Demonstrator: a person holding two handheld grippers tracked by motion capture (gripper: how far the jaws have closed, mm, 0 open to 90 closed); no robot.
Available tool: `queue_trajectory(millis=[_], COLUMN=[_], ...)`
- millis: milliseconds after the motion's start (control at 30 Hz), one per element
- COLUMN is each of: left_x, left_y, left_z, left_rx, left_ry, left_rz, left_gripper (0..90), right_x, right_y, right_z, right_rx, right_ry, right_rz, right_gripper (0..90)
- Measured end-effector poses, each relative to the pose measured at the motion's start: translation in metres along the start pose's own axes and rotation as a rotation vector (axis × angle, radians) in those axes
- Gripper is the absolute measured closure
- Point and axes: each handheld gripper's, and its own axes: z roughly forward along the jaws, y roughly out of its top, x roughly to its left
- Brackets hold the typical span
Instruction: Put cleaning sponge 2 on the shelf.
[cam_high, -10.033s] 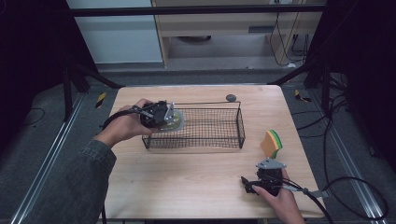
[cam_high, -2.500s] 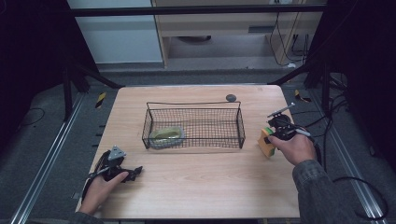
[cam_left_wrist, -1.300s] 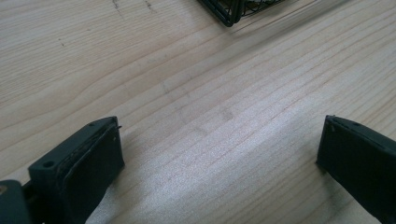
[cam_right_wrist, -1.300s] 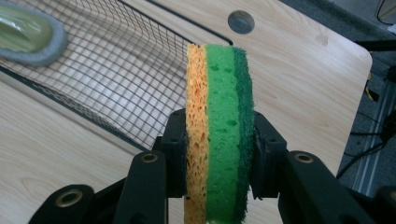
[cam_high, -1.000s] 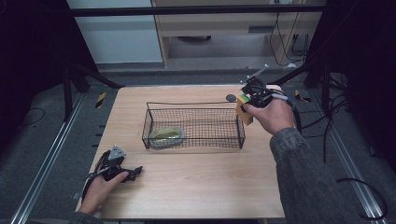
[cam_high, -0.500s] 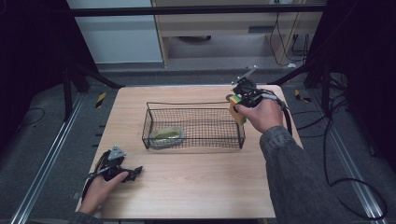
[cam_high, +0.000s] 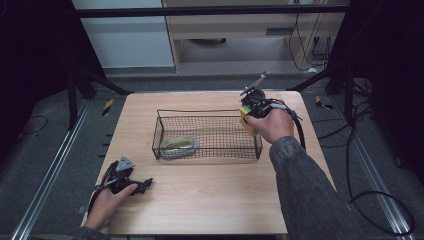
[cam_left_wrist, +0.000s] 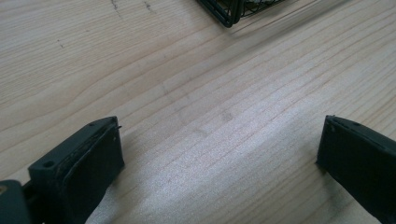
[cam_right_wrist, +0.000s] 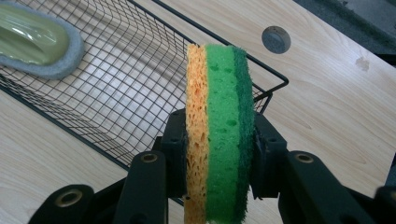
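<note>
Sponge (cam_right_wrist: 219, 130) clamped upright in right tongs (cam_right_wrist: 215, 154) at basket's (cam_high: 207, 150) right rim, interior to frame-left; left tongs (cam_left_wrist: 219, 158) gape empty.

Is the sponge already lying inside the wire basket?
No, the right gripper holds the sponge upright above the wire basket corner.

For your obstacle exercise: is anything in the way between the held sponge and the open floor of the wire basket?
Nothing visible. The sponge, clamped in the right gripper, hangs by the basket's right end. The green pad lies at the basket's left end, well aside.
</note>
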Motion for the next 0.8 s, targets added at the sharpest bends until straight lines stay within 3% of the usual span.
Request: queue_trajectory(millis=[633,800], left_x=[0.000,0.000], left_y=[0.000,0.001], left_z=[0.000,0.001], left_rx=[0.001,0.001], left_ry=[-0.001,-0.002], left_rz=[0.002,0.002], left_gripper=[0.0,0.0], right_x=[0.009,0.008], right_y=[-0.002,-0.004], right_z=[0.037,0.044], right_rx=[0.060,0.062], right_ry=[-0.013,-0.011], right_rz=[-0.012,0.006], right_gripper=[64.0,63.9])
